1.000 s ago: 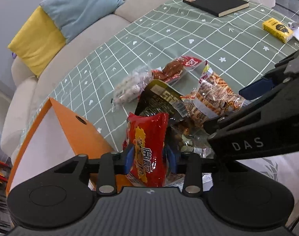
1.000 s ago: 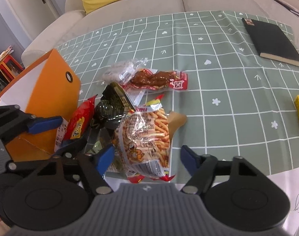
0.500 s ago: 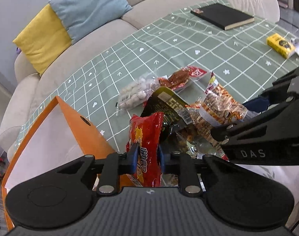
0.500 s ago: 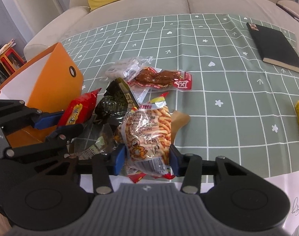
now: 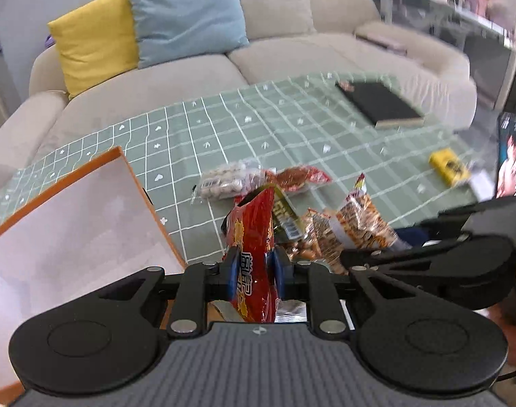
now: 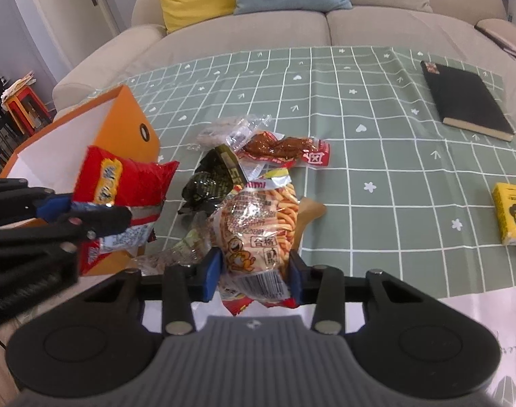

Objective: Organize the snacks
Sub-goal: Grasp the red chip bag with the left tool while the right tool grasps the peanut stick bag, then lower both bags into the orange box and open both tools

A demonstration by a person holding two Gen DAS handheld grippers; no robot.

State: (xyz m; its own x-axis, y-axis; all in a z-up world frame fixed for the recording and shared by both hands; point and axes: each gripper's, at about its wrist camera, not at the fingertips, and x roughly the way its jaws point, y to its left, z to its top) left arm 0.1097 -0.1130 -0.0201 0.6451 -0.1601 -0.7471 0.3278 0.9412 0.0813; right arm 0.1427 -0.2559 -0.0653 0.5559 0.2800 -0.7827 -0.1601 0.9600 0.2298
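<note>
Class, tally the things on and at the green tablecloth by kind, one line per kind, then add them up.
Snack packets: 6, counting the red packet in the left gripper and the orange sticks packet in the right gripper
Orange box: 1
Black book: 1
Yellow pack: 1
Total: 9

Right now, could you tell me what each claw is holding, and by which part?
Left claw grips the red snack bag near its lower end; right claw grips the clear bag of snack sticks near its bottom seal.

On the table [image 6: 393,156], the box [image 6: 129,129] stands at the left edge, the snack pile [image 6: 244,176] just right of it, the book [image 6: 465,101] at the far right corner.
</note>
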